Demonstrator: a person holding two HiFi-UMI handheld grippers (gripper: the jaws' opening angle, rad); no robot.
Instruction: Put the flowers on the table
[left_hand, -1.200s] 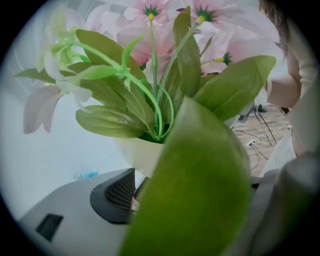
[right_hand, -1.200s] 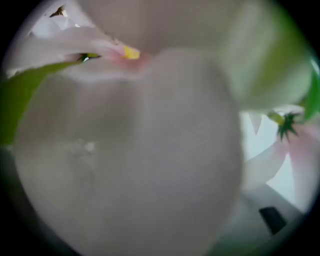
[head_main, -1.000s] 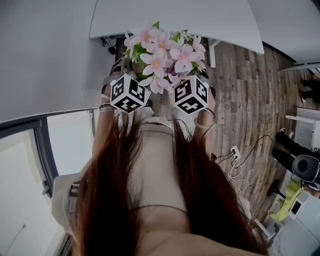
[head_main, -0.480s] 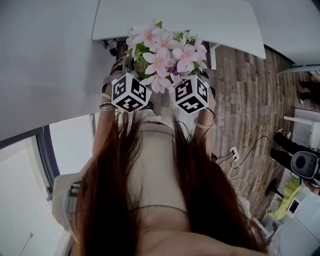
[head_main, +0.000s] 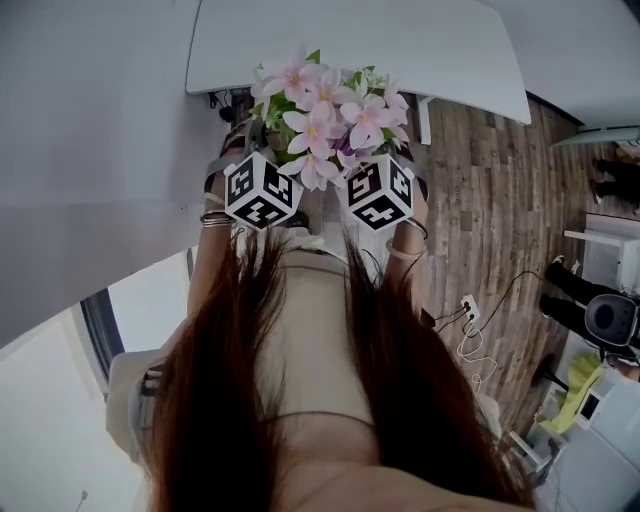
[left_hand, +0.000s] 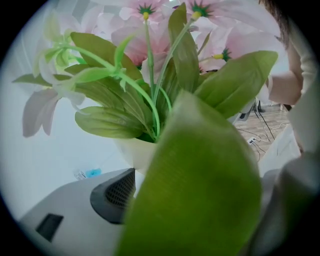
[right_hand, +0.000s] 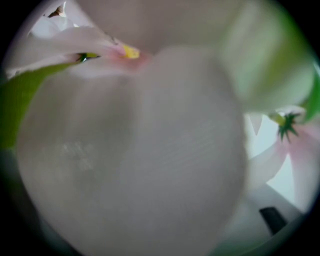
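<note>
A bunch of pink artificial flowers with green leaves stands in a white pot and is carried in the air in front of the person. In the head view my left gripper and right gripper flank it, their fingertips hidden under the blooms. The white table lies just beyond the flowers. In the left gripper view the pot rests against one grey finger, and a big leaf hides the other side. A petal fills the right gripper view.
Wooden floor runs to the right, with a power strip and cables on it. Chairs and equipment stand at the far right. A grey wall and a window are on the left. The person's long hair hangs in the foreground.
The table's near edge has drawn slightly closer to the flowers. Both grippers and the flowers keep the same hold and spacing. The window at the left has slid lower in the view.
</note>
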